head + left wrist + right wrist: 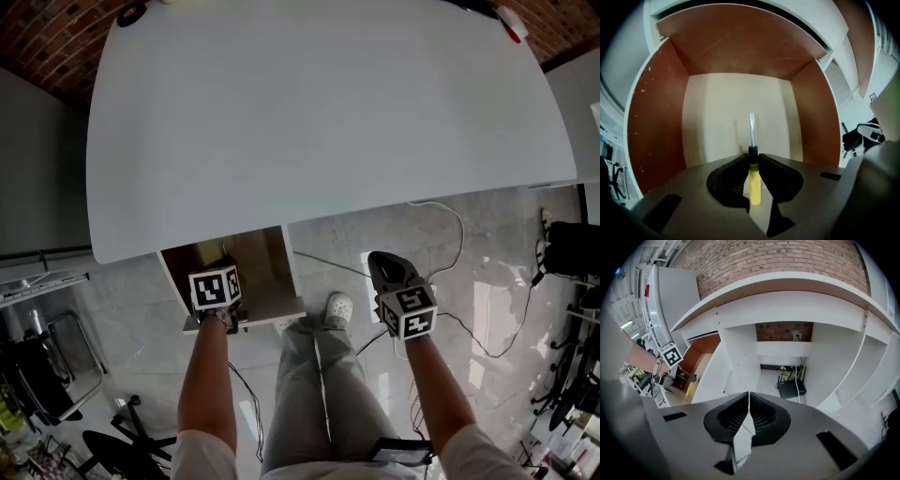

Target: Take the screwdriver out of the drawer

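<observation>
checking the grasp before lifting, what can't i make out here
- Left gripper view: the left gripper itself hides the drawer floor under the screwdriver.
- Head view: its marker cube covers the screwdriver; the desk top hides the drawer's back.
- Right gripper view: screwdriver too small.

You're in an office-type room: big white desk, brick wall behind, router underneath, cable across tiled floor, wheeled chair base.

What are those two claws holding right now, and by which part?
The left gripper holds the screwdriver, its jaws closed on the black collar where the yellow handle meets the metal shaft. The right gripper is shut and holds nothing.
</observation>
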### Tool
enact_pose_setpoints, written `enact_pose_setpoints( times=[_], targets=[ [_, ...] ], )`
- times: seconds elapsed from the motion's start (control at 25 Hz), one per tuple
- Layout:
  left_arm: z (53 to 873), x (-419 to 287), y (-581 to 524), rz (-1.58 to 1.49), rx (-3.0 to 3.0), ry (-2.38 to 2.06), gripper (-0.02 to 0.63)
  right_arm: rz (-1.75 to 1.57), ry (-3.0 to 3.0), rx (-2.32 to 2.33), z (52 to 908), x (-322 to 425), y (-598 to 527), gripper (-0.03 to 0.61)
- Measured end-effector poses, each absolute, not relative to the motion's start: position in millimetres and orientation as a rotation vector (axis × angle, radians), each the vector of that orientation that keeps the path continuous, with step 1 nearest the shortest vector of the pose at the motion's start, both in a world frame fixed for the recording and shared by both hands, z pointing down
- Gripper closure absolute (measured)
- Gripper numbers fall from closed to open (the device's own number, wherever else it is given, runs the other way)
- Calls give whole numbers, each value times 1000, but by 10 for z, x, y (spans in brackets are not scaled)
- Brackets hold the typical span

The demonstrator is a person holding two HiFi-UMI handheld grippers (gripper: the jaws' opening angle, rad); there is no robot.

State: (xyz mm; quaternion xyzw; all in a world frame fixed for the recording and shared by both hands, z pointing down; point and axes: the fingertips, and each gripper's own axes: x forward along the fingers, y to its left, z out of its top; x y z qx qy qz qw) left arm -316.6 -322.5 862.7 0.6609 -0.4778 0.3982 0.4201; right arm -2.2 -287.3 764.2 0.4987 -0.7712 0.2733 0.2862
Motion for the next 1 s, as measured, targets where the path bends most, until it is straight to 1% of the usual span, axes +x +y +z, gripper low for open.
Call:
enact_pose_setpoints(
  times=[0.72, 1.0],
  targets=[
    [7640, -3053, -2991, 920, 1736, -1255, 534, 687, -2114, 1354, 6733, -19, -2779, 558],
    [7161, -3040, -2992, 878, 1776, -1287, 534, 655, -2165, 1374, 6228, -16, -2831, 558]
  ],
)
